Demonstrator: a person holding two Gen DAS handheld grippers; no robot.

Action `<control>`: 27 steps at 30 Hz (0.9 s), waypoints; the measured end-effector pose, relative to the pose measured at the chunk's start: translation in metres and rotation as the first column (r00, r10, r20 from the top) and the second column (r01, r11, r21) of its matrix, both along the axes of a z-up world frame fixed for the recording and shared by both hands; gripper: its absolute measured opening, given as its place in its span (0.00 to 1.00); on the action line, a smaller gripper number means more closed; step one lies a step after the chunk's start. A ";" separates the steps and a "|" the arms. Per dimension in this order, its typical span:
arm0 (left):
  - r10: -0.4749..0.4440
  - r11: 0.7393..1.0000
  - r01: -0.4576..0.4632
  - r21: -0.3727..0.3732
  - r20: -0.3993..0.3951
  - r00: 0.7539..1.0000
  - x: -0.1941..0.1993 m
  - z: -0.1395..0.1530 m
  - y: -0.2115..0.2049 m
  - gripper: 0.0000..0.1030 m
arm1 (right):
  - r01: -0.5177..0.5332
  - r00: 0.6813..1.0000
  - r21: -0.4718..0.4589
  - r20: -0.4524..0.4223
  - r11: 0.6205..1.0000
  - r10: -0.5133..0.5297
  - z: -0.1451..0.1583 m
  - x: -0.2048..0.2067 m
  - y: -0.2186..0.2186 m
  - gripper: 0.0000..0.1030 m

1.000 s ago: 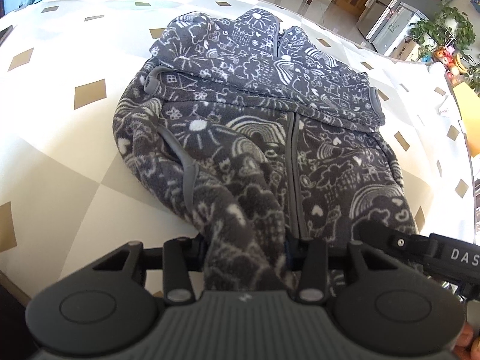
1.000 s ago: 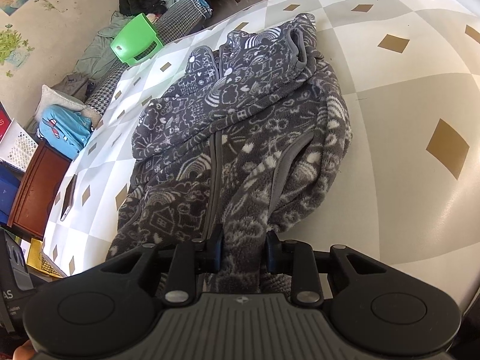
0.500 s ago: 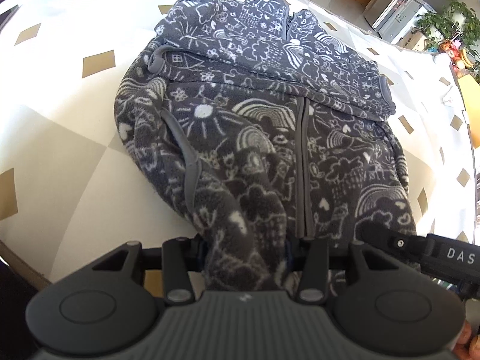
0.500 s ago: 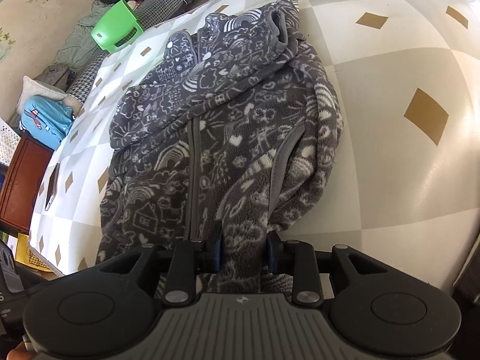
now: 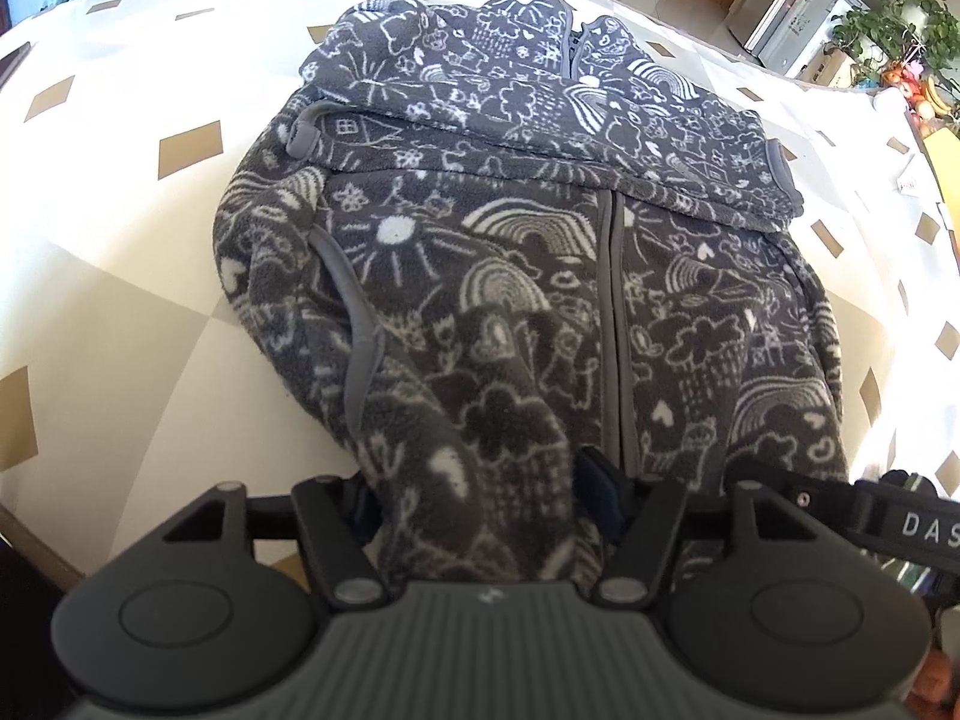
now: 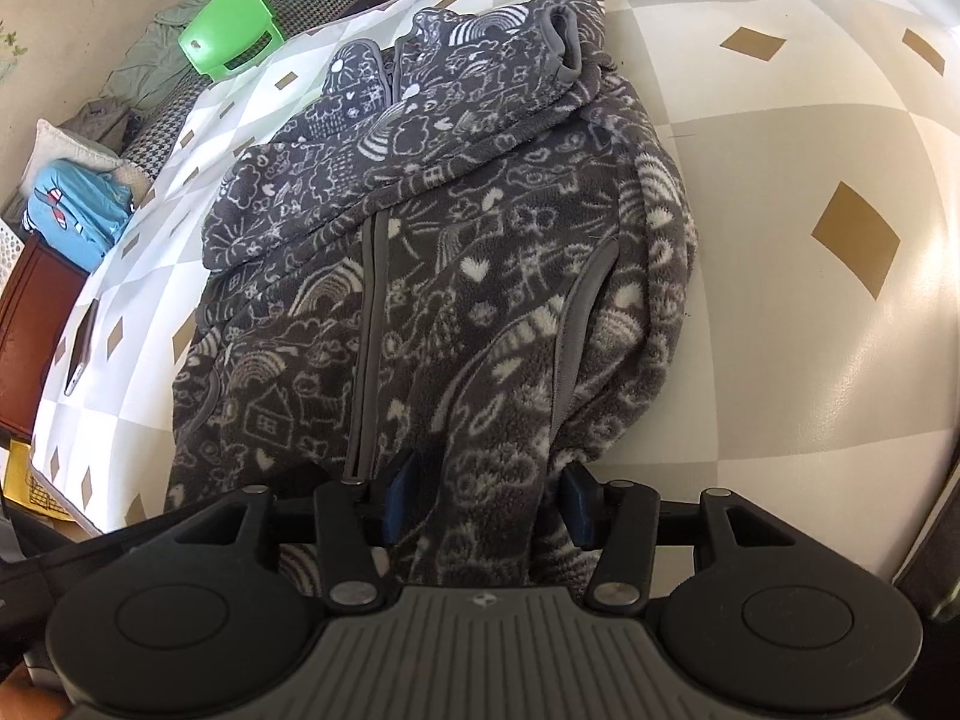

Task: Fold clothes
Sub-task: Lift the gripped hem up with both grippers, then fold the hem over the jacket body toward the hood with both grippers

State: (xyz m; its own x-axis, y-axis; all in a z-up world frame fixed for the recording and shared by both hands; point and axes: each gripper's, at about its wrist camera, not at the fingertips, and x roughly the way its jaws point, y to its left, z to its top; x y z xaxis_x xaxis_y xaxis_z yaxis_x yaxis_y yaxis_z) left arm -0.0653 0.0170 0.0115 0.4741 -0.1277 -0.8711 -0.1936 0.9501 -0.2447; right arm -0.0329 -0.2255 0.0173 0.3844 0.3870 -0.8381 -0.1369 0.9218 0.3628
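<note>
The fleece jacket (image 5: 540, 252) lies face up on the tabletop (image 5: 120, 276), a checked cloth of white and beige with small gold diamonds. Its zip (image 5: 612, 324) is closed and runs straight down the middle. The sleeves are crossed over the chest and the hem hangs towards the near edge.

The left gripper (image 5: 480, 492) has a bunched ridge of hem fabric between its jaws. They have just been opening, and the fleece now sits loosely in the gap, not visibly squeezed. The right gripper (image 6: 486, 498) shows the same: its jaws have just been spreading, both blue pads (image 6: 401, 498) are clear of the cloth, and a fold of the hem passes between them without being pinched.

The fleece looks thick, soft and light, so it should drape and bunch, not hold a crease. Its pile probably grips the pads well, so slipping is unlikely, but a thick fold fills the gap quickly. A single folded layer, in my judgement, will spring back a little and needs pressing flat. Good places to take hold are the two hem corners on either side of the zip, or the bound pocket edges (image 5: 360, 324), which look firmer than the open fleece.
</note>
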 end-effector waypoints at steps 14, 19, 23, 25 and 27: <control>0.026 0.995 -0.009 -0.096 0.185 0.982 -0.006 0.051 0.010 0.32 | -0.058 0.985 0.201 0.169 0.978 0.024 0.054 -0.004 -0.008 0.22; 0.063 0.990 -0.031 -0.140 0.228 0.972 0.003 0.072 0.016 0.32 | -0.022 0.986 0.305 0.162 0.952 -0.029 0.074 0.008 -0.015 0.22; 0.067 0.989 -0.031 -0.142 0.260 0.963 0.014 0.091 0.019 0.32 | 0.013 0.990 0.363 0.129 0.932 -0.064 0.088 0.023 -0.019 0.22; 0.065 0.989 -0.026 -0.145 0.271 0.960 0.024 0.101 0.021 0.32 | 0.034 0.991 0.382 0.107 0.924 -0.081 0.096 0.031 -0.019 0.22; 0.068 0.990 -0.029 -0.142 0.283 0.957 0.035 0.111 0.024 0.32 | 0.060 0.991 0.377 0.089 0.924 -0.101 0.103 0.040 -0.017 0.22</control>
